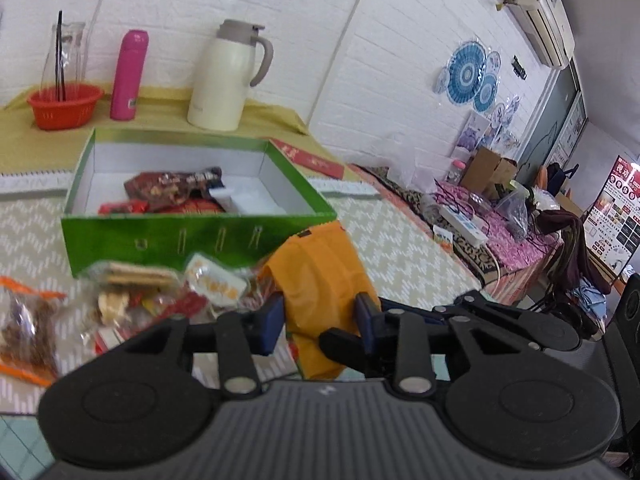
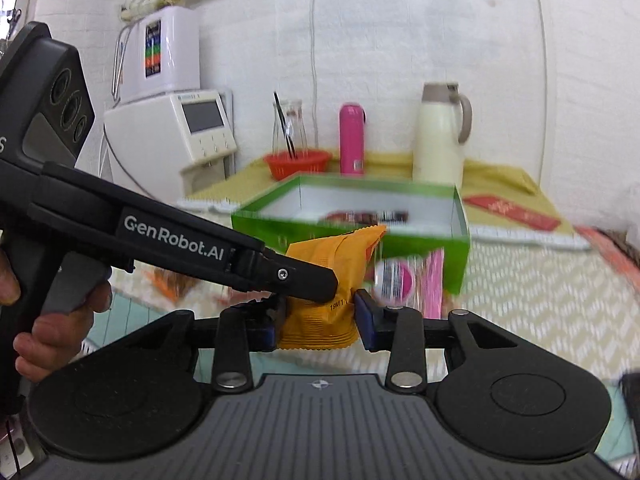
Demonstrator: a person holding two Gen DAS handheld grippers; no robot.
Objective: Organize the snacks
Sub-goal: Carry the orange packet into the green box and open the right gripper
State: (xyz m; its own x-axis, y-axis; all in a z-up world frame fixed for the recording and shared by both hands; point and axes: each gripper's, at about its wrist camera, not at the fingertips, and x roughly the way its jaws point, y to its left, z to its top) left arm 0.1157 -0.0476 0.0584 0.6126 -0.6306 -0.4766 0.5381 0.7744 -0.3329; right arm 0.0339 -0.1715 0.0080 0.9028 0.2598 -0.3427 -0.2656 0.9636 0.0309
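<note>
An orange snack bag (image 2: pixel 332 276) is clamped at its lower end between my right gripper (image 2: pixel 316 326) pads; it also shows in the left wrist view (image 1: pixel 320 280). My left gripper (image 1: pixel 320 318) is open with its pads on either side of the same bag, and its finger crosses in front of the bag in the right wrist view (image 2: pixel 280 272). An open green box (image 1: pixel 192 216) holding several snack packets stands behind on the patterned cloth; it also shows in the right wrist view (image 2: pixel 352 216). A pile of loose snacks (image 1: pixel 160 292) lies in front of the box.
A red basket (image 1: pixel 64 104), a pink flask (image 1: pixel 128 76) and a cream jug (image 1: pixel 224 76) stand at the back of the table. A pink packet (image 2: pixel 412 280) lies near the box. A white appliance (image 2: pixel 168 132) stands at the left. A cluttered side table (image 1: pixel 500 216) is at the right.
</note>
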